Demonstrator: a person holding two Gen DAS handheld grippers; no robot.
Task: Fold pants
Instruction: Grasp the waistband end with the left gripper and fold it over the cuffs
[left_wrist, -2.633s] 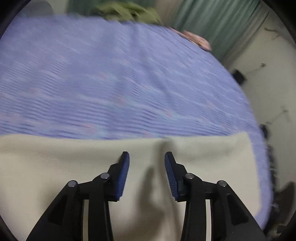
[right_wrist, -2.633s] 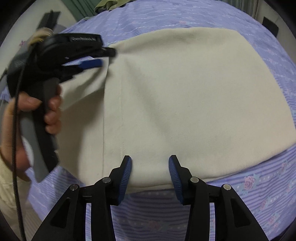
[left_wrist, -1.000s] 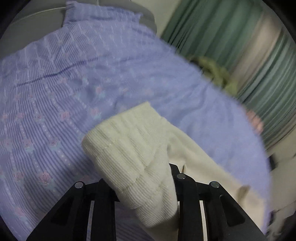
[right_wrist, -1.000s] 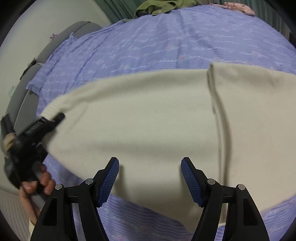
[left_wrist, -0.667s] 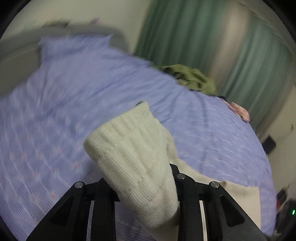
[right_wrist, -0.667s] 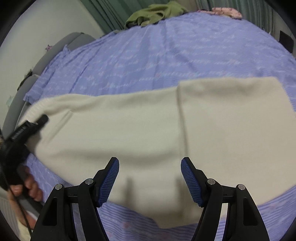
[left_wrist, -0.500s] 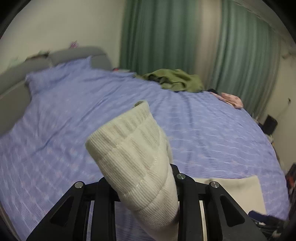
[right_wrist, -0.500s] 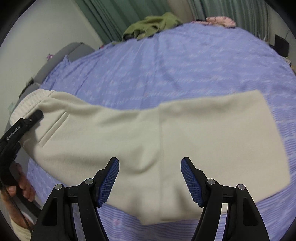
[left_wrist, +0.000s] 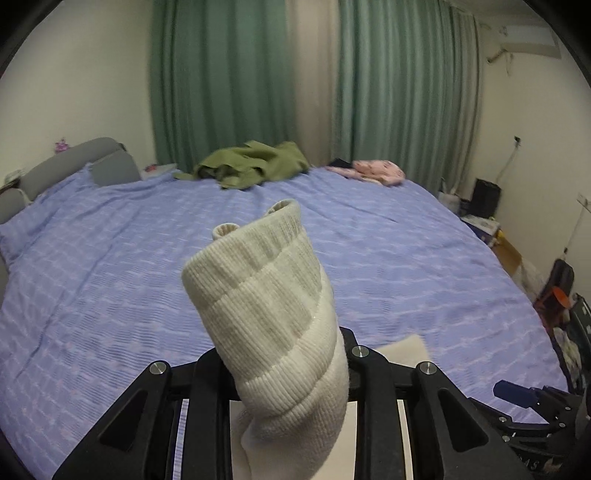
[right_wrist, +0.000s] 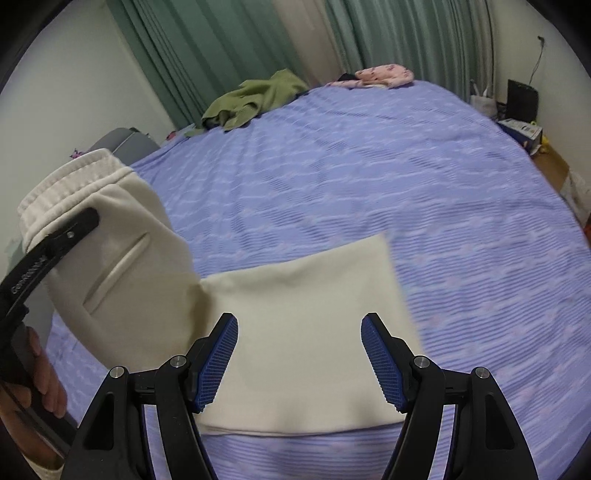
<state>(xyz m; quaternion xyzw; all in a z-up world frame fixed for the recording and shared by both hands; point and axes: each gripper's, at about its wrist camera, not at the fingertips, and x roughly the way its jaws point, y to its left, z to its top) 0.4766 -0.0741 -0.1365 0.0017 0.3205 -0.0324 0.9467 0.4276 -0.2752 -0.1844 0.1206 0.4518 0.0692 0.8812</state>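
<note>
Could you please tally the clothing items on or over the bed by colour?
Cream: 1, the pants, waistband held up by the left gripper
Olive green: 1, a crumpled garment at the far edge
Pink: 1, a patterned garment at the far edge
Total: 3

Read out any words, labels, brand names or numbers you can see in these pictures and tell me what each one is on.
Pale lettering on the black finger of the left gripper, in the right wrist view: too blurred to read for sure.
Pale letters on the right gripper's body, low in the left wrist view: cut off, not readable.
Printed box on the floor by the wall: too small to read.
No text shows on the cream pants or the purple bedspread.
</note>
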